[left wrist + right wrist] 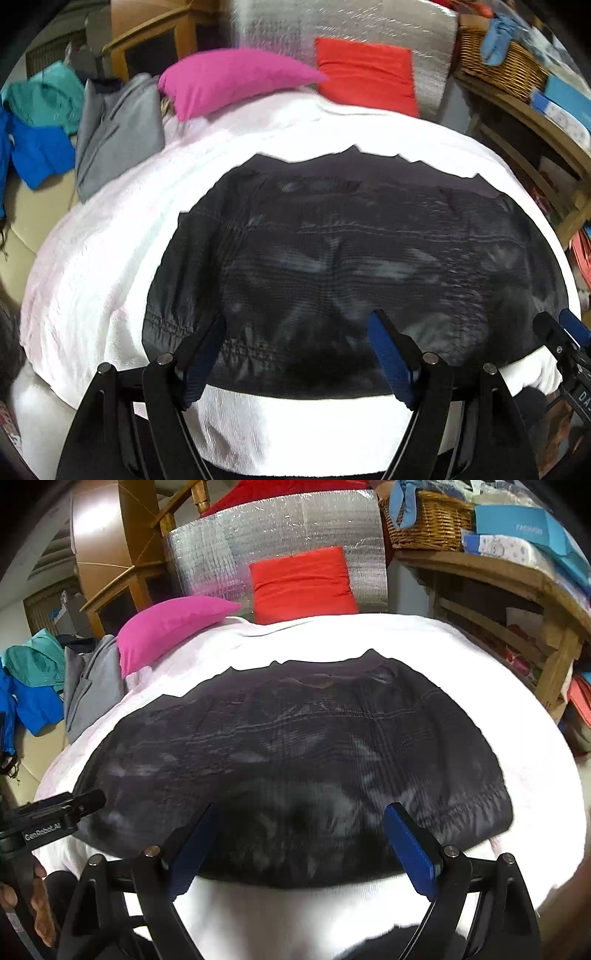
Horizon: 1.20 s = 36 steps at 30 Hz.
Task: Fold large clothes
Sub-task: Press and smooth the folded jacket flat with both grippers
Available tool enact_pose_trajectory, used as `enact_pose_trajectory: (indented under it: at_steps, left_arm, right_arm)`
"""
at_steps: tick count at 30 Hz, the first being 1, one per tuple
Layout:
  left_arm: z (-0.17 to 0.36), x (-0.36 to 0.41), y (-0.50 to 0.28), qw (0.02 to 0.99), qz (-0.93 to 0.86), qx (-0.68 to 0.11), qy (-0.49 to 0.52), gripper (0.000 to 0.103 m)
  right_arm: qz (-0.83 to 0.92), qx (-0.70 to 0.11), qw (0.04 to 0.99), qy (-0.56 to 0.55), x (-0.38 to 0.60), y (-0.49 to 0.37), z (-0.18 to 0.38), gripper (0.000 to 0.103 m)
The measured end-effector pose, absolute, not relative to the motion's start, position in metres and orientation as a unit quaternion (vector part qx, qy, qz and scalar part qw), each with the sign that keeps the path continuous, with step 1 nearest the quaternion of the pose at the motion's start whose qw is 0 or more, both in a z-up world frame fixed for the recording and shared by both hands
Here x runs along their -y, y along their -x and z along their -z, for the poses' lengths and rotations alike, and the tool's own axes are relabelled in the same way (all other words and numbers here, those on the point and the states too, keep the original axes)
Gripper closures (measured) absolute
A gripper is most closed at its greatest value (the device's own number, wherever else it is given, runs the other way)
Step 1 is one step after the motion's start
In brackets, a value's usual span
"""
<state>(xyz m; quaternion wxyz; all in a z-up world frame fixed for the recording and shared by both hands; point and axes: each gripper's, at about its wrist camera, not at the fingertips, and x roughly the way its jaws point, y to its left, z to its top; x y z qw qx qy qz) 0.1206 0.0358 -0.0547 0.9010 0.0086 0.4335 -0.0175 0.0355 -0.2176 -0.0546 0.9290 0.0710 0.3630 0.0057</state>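
Observation:
A large black jacket (332, 258) lies spread flat on a white blanket (103, 266) over the bed; it also shows in the right wrist view (295, 768). My left gripper (299, 321) is open and empty, hovering over the jacket's near hem toward its left side. My right gripper (301, 812) is open and empty, over the near hem toward the jacket's right side. The right gripper's tip shows at the right edge of the left wrist view (561, 332); the left gripper shows at the left edge of the right wrist view (62, 812).
A pink pillow (229, 77) and a red pillow (365, 74) lie at the bed's far end against a silver foil panel (280, 528). Grey (114, 129), teal and blue clothes (37, 147) are piled at the left. Wooden shelves with a wicker basket (428, 520) stand at the right.

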Motion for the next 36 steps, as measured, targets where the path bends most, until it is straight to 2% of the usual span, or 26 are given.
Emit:
enact_pose_trajectory:
  at_steps: [4,36]
  left_arm:
    - [0.047,-0.025,-0.107,0.908,0.021,-0.417,-0.025,0.022]
    - [0.024,-0.006,-0.092,0.923,0.048,-0.381,-0.024,0.022]
  right_arm:
    - [-0.008,-0.37,0.927,-0.056,0.21,-0.017,0.052,0.004]
    - [0.013,-0.338,0.941,-0.007,0.196,-0.01,0.032,0.002]
